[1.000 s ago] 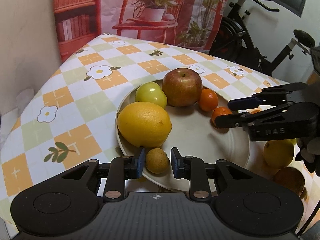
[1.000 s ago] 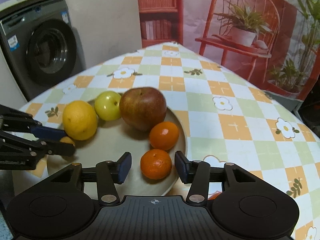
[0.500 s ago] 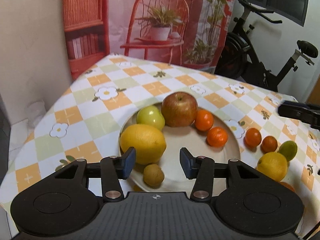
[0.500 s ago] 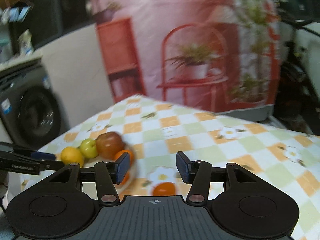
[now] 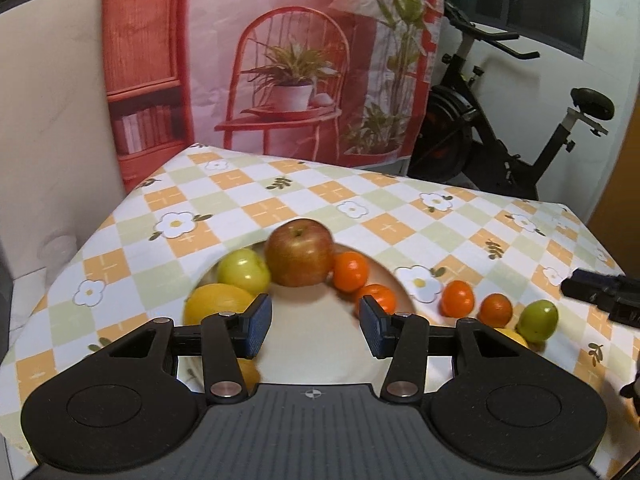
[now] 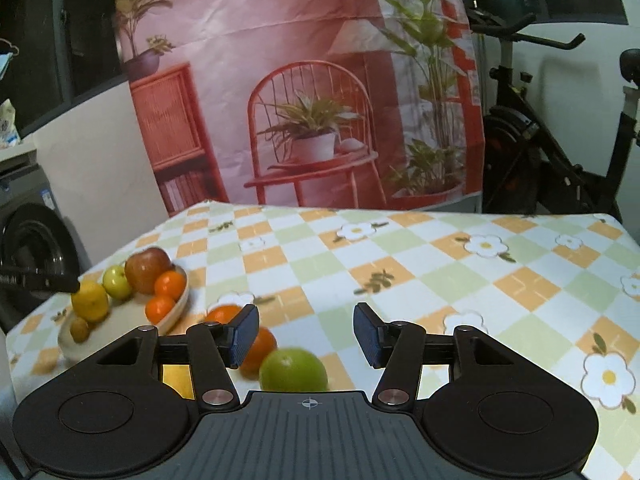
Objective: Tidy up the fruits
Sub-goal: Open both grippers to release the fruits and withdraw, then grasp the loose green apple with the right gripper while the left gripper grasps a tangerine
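Reaching for the green fruit (image 6: 293, 369) on the table (image 6: 400, 272) beside the plate (image 6: 176, 312), we keep the right hand-held gripper (image 6: 306, 334) spread wide, center it, then close gently; the left hand-held gripper (image 5: 316, 330) hangs spread, empty, over the plate.

No readable text, brand or number appears in either view. The washing machine (image 6: 28, 248) at the left edge of the right wrist view carries a small blue-and-white sticker (image 6: 47, 201), too blurred to read. A bag (image 6: 7, 126) on top of it shows print that cannot be made out. The left tongs (image 6: 38, 280), seen at the edge of that view, bear pale lettering too small and cut off to read. The book spines on the printed backdrop (image 5: 280, 60) show no legible titles.
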Demonstrator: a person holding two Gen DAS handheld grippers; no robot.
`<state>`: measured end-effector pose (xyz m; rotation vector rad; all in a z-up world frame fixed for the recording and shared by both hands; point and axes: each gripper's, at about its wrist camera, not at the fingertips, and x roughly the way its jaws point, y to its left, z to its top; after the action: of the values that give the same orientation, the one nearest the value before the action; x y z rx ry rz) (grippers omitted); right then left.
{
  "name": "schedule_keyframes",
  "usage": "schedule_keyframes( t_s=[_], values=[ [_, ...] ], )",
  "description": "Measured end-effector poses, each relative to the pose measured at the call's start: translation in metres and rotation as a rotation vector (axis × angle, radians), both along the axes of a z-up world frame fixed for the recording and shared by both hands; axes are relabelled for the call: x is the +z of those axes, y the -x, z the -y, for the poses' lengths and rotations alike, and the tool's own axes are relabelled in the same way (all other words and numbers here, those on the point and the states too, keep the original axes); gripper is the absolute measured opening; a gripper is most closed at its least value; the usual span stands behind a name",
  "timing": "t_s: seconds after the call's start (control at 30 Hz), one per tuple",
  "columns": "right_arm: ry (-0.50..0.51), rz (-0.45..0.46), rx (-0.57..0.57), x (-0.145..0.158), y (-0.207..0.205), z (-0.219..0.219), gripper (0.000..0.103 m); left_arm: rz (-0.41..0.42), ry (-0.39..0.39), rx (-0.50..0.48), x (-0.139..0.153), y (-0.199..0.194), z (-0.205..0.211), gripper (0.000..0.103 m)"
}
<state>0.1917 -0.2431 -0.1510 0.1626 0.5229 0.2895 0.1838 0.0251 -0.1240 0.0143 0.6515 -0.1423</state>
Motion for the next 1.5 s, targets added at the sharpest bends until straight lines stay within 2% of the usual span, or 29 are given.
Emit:
schedule_keyframes(
  t_s=[0.33, 0.53, 0.67, 0.83, 1.23, 1.5],
  values=[
    [0.035, -0.030, 0.052, -0.024, -0.001, -0.017, 0.049, 0.000, -0.016, -0.058, -0.003, -0.005, 0.028, 0.051],
    [0.065, -0.055, 0.070, -0.026, -0.007, -0.023, 0.049, -0.008, -0.006, -0.048, -0.011, -0.008, 0.032, 0.051],
    [0.084, -0.073, 0.083, -0.030, -0.009, -0.027, 0.043, -0.007, 0.004, -0.045, -0.013, -0.007, 0.036, 0.051],
    [0.098, -0.049, 0.085, -0.033, -0.002, -0.027, 0.042, 0.003, 0.011, -0.045, -0.015, -0.003, 0.040, 0.051],
    [0.083, -0.049, 0.090, -0.032, -0.002, -0.025, 0.042, -0.019, 0.035, -0.003, -0.023, 0.005, 0.036, 0.051],
    [0.008, -0.032, 0.066, -0.031, 0.001, -0.013, 0.042, -0.030, 0.082, -0.017, -0.023, 0.003, 0.035, 0.051]
  ],
)
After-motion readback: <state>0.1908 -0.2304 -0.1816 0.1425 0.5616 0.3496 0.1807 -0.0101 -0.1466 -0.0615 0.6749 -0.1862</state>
